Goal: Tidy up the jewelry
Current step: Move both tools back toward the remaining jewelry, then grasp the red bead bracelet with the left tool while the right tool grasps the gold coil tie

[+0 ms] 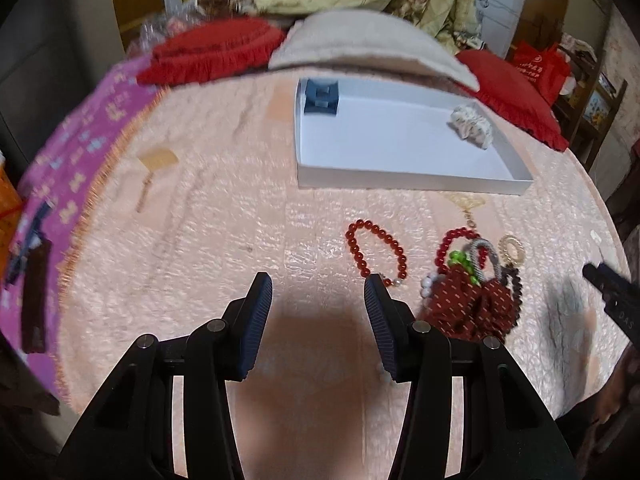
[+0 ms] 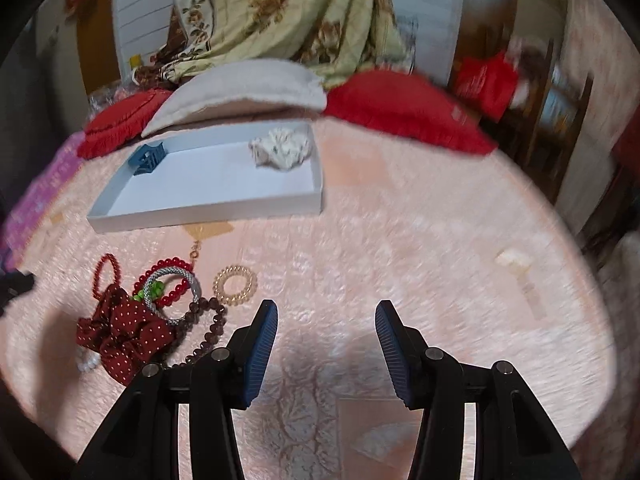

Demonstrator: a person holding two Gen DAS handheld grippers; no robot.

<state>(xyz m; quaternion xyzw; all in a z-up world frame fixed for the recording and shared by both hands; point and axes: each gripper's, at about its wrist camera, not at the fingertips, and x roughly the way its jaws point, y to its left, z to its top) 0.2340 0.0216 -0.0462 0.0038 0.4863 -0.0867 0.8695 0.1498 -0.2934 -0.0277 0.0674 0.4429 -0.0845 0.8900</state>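
A white tray (image 1: 400,176) (image 2: 208,214) lies on the pink bedspread, holding a blue hair claw (image 1: 320,98) (image 2: 148,158) and a cream scrunchie (image 1: 472,126) (image 2: 280,148). In front of it is a jewelry pile: a red bead bracelet (image 1: 378,248) (image 2: 106,276), a dark red dotted scrunchie (image 1: 472,300) (image 2: 124,332), a grey cord ring (image 2: 172,292), a gold coil hair tie (image 2: 235,284) (image 1: 512,248) and dark brown beads (image 2: 208,328). My left gripper (image 1: 318,284) hovers open just left of the pile, nothing between its fingers. My right gripper (image 2: 326,312) is open to the right of the pile, also holding nothing.
Red fringed cushions (image 1: 212,52) (image 2: 404,108) and a beige pillow (image 1: 360,40) lie behind the tray. A purple patterned cloth (image 1: 76,148) covers the bed's left side. A floral curtain (image 2: 288,12) hangs at the back. A red bag (image 1: 540,68) sits by a shelf at right.
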